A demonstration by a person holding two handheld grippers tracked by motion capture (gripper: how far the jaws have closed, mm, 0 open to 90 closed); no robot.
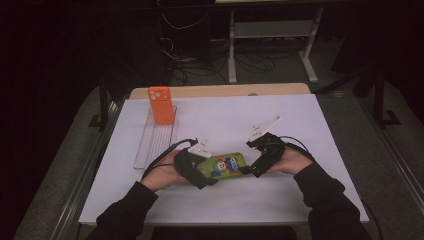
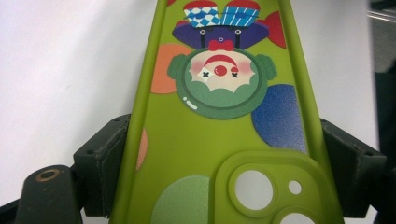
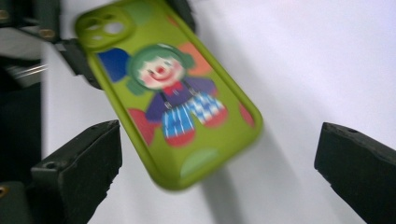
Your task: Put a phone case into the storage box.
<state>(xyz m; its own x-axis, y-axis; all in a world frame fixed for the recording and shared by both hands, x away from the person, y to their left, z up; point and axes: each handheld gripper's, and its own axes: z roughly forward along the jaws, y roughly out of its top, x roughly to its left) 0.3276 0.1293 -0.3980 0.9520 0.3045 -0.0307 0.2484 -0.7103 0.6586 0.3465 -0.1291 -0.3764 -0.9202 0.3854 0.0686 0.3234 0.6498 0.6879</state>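
Green phone case (image 1: 223,165) lies low and centre in the high view, held just above the white tabletop (image 1: 225,120) between the two grippers. Left gripper (image 1: 196,171): jaws partway closed and clamped on the camera end of the case; in the left gripper view its two black pads press the case's long edges from either side, the case (image 2: 219,126) running up the middle of the frame. Right gripper (image 1: 254,167): jaws spread wide, nothing held; in the right gripper view the two black jaw blocks stand at lower left and lower right, and the far end of the case (image 3: 163,93) hangs between and beyond them, touching neither. That view is motion-blurred. Count: two phone cases, one green and one orange; two grippers; one clear tray. Orange case (image 1: 161,105) stands upright at upper left of the high view, on the far end of the clear tray (image 1: 150,145), well apart from the green one. Materials: green case looks like soft matte rubber or silicone, rounded corners, raised lip, a raised camera surround with round cut-outs, printed with a clown figure in blue-and-white checked trousers plus coloured discs. Tray is a transparent ribbed rectangle, long and narrow. Tabletop is smooth and white, with a light wooden edge (image 1: 220,90) at the far side. Person's sleeves are dark.
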